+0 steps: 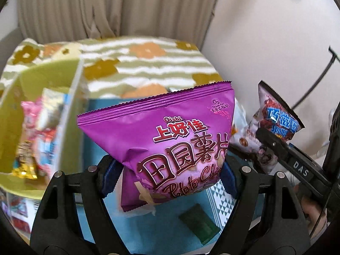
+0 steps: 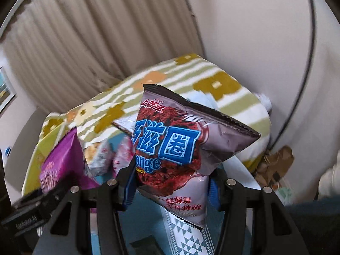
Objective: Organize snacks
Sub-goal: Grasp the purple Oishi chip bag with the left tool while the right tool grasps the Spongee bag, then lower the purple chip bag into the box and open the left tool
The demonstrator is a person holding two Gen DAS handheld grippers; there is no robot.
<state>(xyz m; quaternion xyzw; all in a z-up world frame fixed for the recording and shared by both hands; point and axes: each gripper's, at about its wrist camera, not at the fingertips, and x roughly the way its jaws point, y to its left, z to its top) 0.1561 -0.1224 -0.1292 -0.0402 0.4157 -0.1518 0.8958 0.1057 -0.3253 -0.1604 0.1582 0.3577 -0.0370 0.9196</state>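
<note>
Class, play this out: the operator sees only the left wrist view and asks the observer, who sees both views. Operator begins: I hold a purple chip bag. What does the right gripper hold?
Observer: The right gripper is shut on a brown bag with blue characters, held upright.
Operator: I only see that bag's edge. Anything printed lower down?
Observer: Yes, red characters on its pale lower part, above the bottom seal.
Operator: What lies past it on the right?
Observer: A crumpled brown paper bag by the wall, beyond the floral blanket.
Operator: Is my purple bag visible there?
Observer: Yes, at the left edge, blurred.
</note>
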